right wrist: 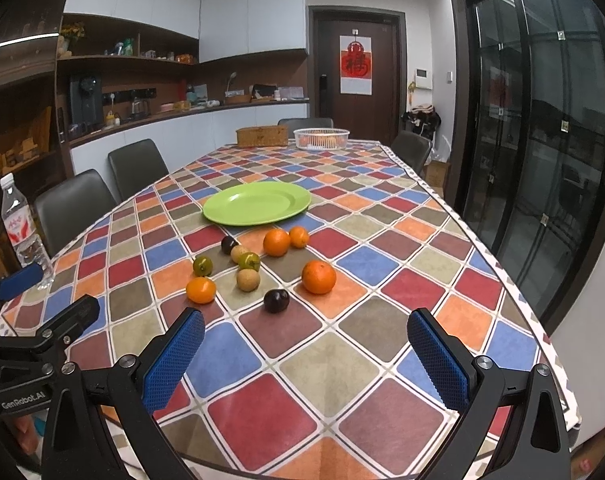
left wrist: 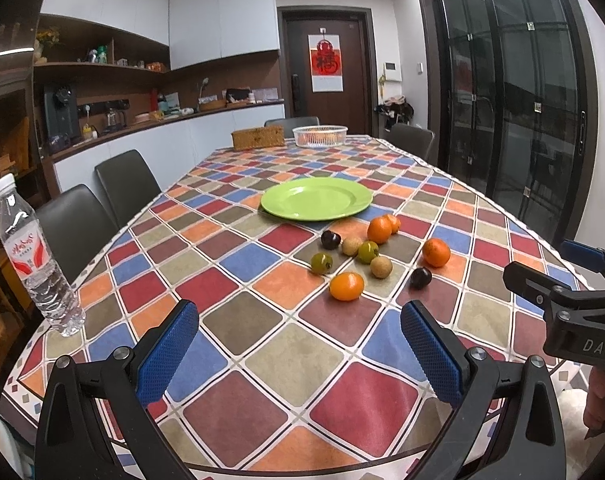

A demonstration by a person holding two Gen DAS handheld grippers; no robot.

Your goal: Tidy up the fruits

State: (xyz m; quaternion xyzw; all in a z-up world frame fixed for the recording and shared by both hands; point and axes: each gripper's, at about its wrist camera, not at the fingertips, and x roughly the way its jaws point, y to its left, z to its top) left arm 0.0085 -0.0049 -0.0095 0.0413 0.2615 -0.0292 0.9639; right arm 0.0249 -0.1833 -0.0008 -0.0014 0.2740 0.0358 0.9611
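Several small fruits lie loose on the checked tablecloth: oranges (left wrist: 346, 286) (right wrist: 319, 277), dark plums (left wrist: 420, 278) (right wrist: 276, 301), green fruits (left wrist: 321, 263) (right wrist: 203, 265) and tan longans (left wrist: 381, 267) (right wrist: 248, 280). An empty green plate (left wrist: 317, 198) (right wrist: 257, 203) sits just beyond them. My left gripper (left wrist: 298, 344) is open and empty, above the near table edge short of the fruits. My right gripper (right wrist: 306, 354) is open and empty, also short of the fruits, to the right of the left one.
A water bottle (left wrist: 34, 264) (right wrist: 22, 232) stands at the table's left edge. A white basket (left wrist: 319, 136) (right wrist: 321, 138) holding oranges and a wicker box (left wrist: 258, 138) (right wrist: 262, 136) sit at the far end. Dark chairs (left wrist: 126, 188) line the left side.
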